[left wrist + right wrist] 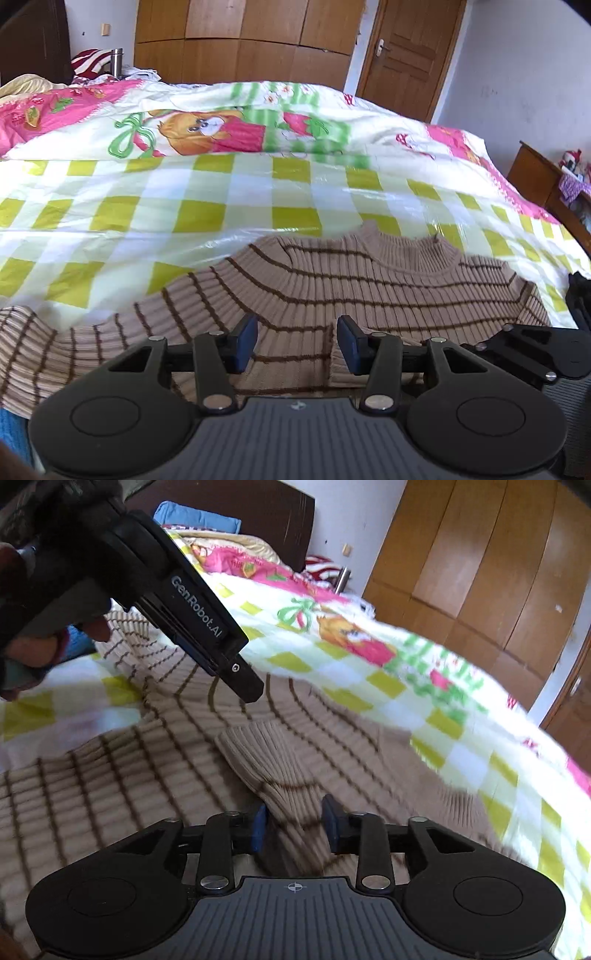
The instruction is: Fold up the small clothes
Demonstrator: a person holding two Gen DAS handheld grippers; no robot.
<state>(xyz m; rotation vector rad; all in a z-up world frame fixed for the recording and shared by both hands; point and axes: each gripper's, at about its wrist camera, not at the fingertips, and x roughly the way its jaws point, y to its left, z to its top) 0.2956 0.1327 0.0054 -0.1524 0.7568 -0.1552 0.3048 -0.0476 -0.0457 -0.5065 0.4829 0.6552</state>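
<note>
A beige ribbed sweater [369, 291] with thin brown stripes lies flat on a green-and-white checked plastic sheet [184, 206], neckline away from me. One sleeve trails off to the left [33, 350]. The other sleeve is folded over the body, its ribbed cuff [255, 746] lying on the chest. My left gripper [297, 343] hovers open just over the sweater's middle, the cuff edge beside its right pad. My right gripper [295, 825] is open too, with the folded sleeve running loosely between its blue pads. In the right wrist view, one finger [240, 679] of the left gripper points down at the sweater.
The sheet covers a bed with a pink and white cartoon quilt [229, 125]. Behind it stand a wooden wardrobe [251, 40] and a door [406, 55]. A wooden bedside stand [535, 177] is at the right. A dark headboard [258, 513] and a blue pillow [195, 517] are at the far end.
</note>
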